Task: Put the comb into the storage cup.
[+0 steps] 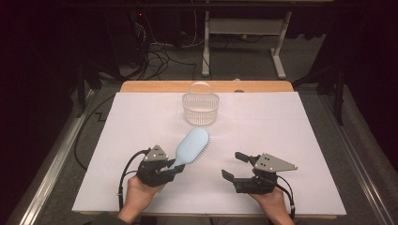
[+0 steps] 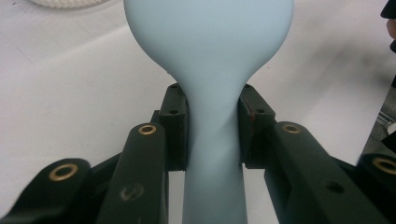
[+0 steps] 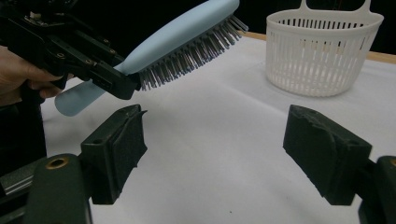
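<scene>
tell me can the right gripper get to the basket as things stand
Probably yes: the right gripper is open with nothing in it, and bare white table lies between it and the basket.

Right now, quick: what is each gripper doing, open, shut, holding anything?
Left gripper: shut on the handle of the light blue hairbrush, held up off the table.
Right gripper: open, nothing between its jaws.

a pale blue hairbrush [image 1: 191, 146] sits just left of centre in the high view, slanting up to the right. its smooth oval back faces up-left, the dark bristles down-right. its narrow handle is pinched between the left tongs [image 1: 174, 167], and the head is held clear above the white bench [image 1: 291, 140].
</scene>
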Demonstrator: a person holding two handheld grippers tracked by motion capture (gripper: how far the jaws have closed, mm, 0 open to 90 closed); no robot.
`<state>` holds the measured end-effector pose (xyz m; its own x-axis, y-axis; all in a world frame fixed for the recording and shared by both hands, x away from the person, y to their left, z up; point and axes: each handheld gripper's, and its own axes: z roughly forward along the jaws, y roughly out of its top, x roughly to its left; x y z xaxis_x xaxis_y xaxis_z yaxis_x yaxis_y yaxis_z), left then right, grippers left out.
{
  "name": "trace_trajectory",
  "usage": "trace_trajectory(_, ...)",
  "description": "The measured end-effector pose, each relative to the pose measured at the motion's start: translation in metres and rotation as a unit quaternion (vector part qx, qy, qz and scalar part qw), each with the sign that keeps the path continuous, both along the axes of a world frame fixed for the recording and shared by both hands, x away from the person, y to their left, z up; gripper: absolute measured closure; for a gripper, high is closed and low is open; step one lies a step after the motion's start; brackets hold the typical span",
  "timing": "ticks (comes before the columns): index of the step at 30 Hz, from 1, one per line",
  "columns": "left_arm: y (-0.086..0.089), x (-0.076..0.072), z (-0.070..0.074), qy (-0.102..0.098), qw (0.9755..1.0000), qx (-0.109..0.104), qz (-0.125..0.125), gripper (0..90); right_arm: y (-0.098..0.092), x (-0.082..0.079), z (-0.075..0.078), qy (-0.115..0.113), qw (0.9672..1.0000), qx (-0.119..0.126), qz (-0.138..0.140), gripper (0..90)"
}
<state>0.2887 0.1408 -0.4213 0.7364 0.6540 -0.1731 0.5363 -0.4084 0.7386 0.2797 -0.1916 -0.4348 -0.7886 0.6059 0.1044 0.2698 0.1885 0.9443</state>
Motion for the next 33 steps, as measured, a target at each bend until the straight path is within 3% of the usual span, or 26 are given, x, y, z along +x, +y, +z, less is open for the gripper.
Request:
trace_trajectory(9, -0.003, 0.000, 0.001, 0.000, 1.0000, -0.001, -0.004, 67.2, 0.010, 0.005, 0.004, 0.001, 1.0000, -0.001, 0.003, 20.5)
trace_trajectory(33, -0.013, -0.002, 0.001, -0.008, 0.9998, 0.009, -0.014, 67.2, 0.049, 0.024, 0.002, 0.043, 0.9987, -0.001, 0.026, 19.5)
